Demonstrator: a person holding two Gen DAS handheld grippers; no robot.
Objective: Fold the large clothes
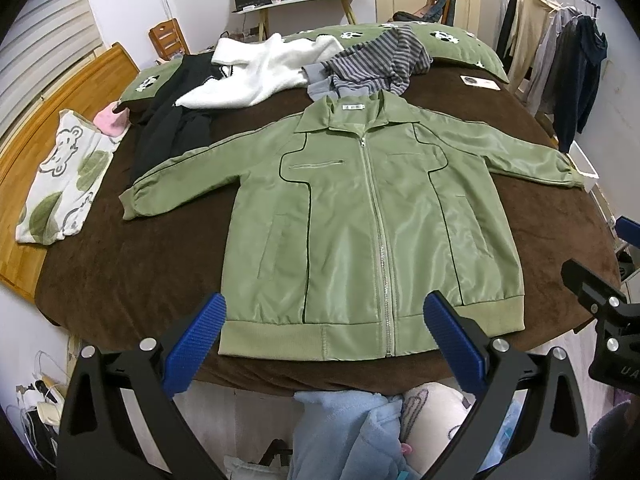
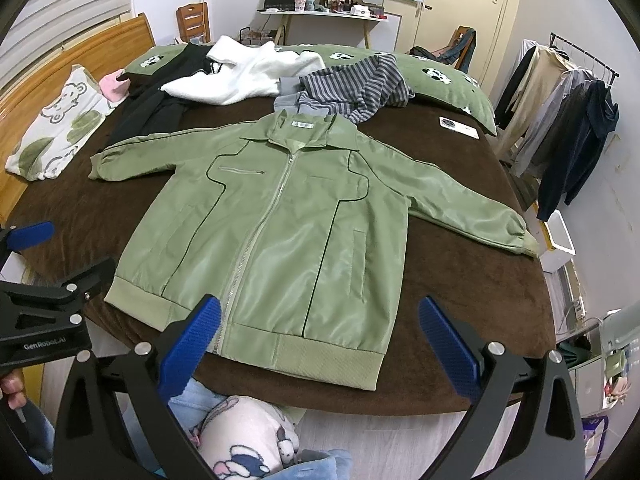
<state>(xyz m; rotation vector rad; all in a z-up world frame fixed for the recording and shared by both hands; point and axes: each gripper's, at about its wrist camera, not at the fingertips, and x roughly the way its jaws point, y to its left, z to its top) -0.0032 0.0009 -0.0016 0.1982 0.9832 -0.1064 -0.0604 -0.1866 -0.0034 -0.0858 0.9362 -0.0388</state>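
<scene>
On bed (image 1: 120,280), green jacket (image 1: 360,240) laid flat, zipped, front up, sleeves spread left and right, hem at near edge. Left gripper (image 1: 322,344) jaws wide apart, holding nothing, hovering over hem. Right gripper (image 2: 318,346) also spread, nothing held, above hem right of zipper. Far side: striped top (image 1: 380,60) touching collar, white fleece (image 1: 260,72), black garment (image 1: 172,120). Left view shows right gripper's body at right edge; right view shows left one at left edge plus fingers (image 2: 12,392) of a hand. Clothes rack (image 2: 568,112) far right, clearer in right view.
</scene>
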